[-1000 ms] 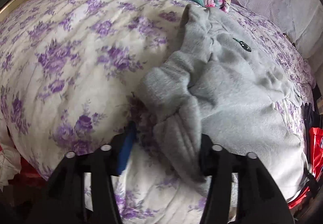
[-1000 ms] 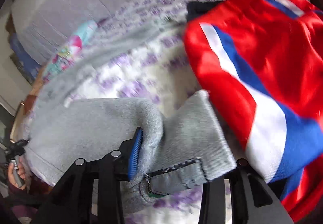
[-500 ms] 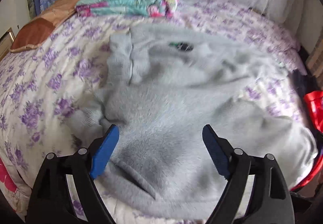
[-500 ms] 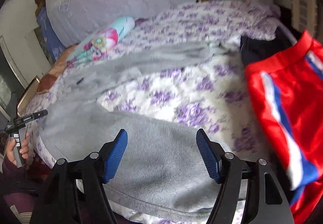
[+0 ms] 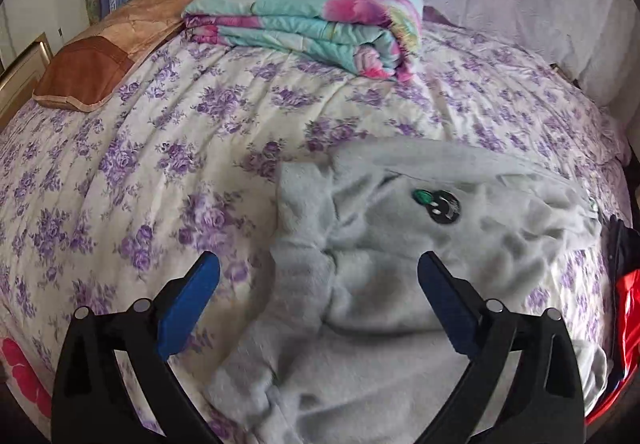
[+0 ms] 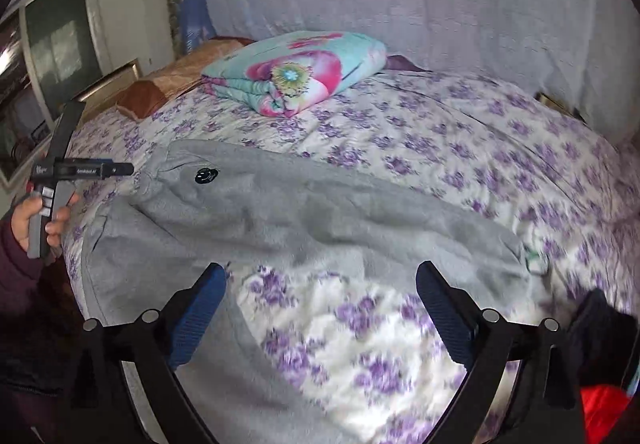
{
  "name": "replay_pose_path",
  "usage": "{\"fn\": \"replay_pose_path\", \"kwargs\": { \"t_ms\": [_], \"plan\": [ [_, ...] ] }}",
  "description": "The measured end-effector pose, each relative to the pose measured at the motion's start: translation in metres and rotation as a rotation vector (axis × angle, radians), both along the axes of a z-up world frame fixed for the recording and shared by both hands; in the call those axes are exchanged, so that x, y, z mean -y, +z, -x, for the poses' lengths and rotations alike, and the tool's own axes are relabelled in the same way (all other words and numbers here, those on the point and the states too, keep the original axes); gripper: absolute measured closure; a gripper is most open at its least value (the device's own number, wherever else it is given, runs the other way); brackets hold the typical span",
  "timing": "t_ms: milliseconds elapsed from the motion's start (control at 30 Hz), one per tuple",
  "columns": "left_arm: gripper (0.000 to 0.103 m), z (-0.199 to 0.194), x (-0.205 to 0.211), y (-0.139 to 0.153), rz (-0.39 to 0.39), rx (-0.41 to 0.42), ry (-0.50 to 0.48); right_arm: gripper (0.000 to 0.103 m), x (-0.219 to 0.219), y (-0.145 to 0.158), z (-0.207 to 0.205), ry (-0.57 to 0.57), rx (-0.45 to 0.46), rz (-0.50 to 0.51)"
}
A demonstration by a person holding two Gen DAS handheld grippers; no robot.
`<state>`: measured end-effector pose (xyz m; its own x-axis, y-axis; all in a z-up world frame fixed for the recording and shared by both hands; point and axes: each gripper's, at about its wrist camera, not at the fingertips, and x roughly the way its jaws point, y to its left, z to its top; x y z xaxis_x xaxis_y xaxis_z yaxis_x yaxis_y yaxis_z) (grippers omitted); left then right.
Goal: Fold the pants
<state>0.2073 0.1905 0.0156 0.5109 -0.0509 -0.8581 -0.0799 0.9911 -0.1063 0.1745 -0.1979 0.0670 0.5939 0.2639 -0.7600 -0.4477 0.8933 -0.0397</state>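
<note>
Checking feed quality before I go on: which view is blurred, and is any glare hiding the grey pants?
Right wrist view: motion blur smears the bedspread and the near pants edge; a bright patch, no glare on them. Left wrist view: sharper, pants slightly soft near the lens, evenly lit. Both are fisheye-bowed with dark corners.
</note>
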Motion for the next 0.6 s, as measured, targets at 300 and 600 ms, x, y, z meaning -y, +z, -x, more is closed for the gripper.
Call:
{"fn": "replay_pose_path", "kwargs": {
  "t_ms": [300, 600],
  "plan": [
    [0.006, -0.079, -0.006, -0.063, 0.046, -0.161, 0.025, 0.006, -0.072, -0.090, -0.162, 0.156, -0.080, 0.319],
    [0.071, -0.080, 0.012, -0.056, 0.056, -0.118, -0.031, 0.095, -0.068, -0.107, -0.187, 0.155, -0.194, 0.263]
  ]
}}
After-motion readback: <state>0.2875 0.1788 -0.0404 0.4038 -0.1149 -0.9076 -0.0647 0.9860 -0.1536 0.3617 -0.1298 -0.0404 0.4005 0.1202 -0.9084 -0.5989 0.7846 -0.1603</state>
